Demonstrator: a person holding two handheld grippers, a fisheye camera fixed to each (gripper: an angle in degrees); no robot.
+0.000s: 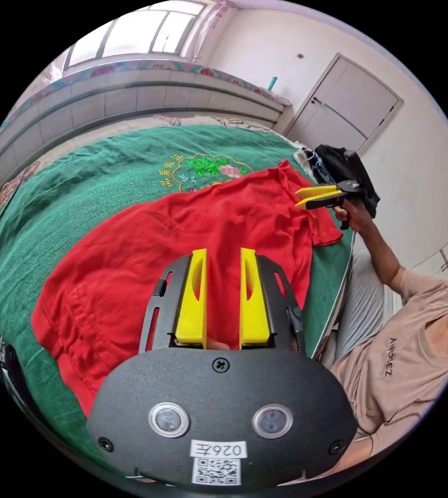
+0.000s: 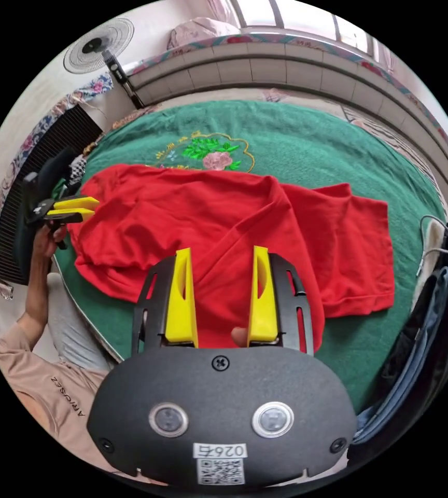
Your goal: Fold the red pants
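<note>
Overhead, left gripper [image 1: 223, 254] and right gripper [image 2: 220, 252], jaws parted; red pants [image 1: 182, 244] flat on green bedspread [image 1: 105, 166].

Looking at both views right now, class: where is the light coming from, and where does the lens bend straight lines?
Left gripper view: daylight from the window overexposes the panes; the red pants are evenly lit and sharp. Right gripper view: the window is again blown out, and the fisheye curves the tiled ledge into an arc.
</note>
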